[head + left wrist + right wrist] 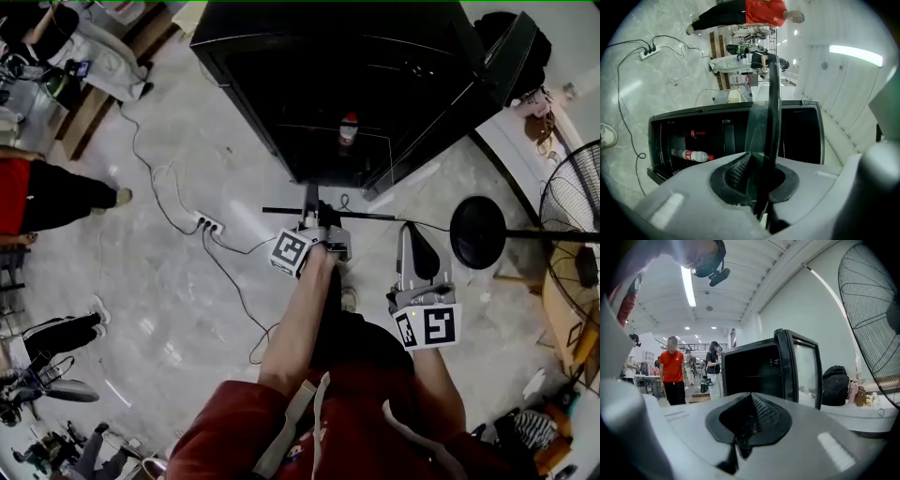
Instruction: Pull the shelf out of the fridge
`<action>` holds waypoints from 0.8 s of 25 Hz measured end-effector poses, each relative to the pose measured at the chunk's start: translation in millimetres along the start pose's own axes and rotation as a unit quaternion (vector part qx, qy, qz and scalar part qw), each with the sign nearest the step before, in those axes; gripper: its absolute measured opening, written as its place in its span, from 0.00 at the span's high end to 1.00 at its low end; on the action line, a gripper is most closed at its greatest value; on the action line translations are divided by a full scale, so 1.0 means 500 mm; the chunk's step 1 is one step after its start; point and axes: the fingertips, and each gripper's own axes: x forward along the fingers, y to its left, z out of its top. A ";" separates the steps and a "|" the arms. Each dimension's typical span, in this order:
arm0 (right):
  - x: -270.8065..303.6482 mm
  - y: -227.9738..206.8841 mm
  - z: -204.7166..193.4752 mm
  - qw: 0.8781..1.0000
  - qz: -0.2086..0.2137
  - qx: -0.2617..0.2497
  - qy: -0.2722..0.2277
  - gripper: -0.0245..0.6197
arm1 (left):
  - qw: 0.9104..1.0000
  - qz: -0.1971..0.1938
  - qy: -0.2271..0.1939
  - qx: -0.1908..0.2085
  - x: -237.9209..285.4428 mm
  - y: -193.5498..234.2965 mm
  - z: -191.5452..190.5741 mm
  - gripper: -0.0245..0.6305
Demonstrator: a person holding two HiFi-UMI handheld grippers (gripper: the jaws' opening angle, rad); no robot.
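Observation:
The black fridge [281,84] stands open ahead of me, with a red-capped bottle [349,128] inside. The shelf [366,216], a thin glass pane with a dark rim, is outside the fridge and shows edge-on as a dark bar in front of it. My left gripper [312,208] is shut on the shelf. In the left gripper view the shelf [771,108] runs up from between the pads of the left gripper [761,180], in front of the fridge [806,131] and a lying bottle [691,154]. My right gripper [413,234] hangs to the right, shut and empty. The right gripper [745,427] faces the fridge [750,366].
A standing fan [572,216] with its round base [477,232] is at the right. A power strip [208,225] and cables lie on the floor to the left. People stand further left [56,192]. A black backpack [836,385] sits beside the fridge.

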 end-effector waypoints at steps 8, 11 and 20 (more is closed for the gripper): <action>-0.088 0.024 0.049 0.999 0.025 0.009 -0.030 0.96 | 0.999 -0.020 -0.035 -0.026 -0.175 -0.109 0.015 0.94; -0.118 0.041 0.089 0.998 0.040 0.007 -0.049 0.96 | 0.999 -0.023 -0.046 -0.017 -0.250 -0.160 0.038 0.94; -0.163 0.116 0.183 0.993 0.092 0.001 -0.080 0.96 | 0.995 -0.037 -0.097 0.008 -0.425 -0.325 0.110 0.94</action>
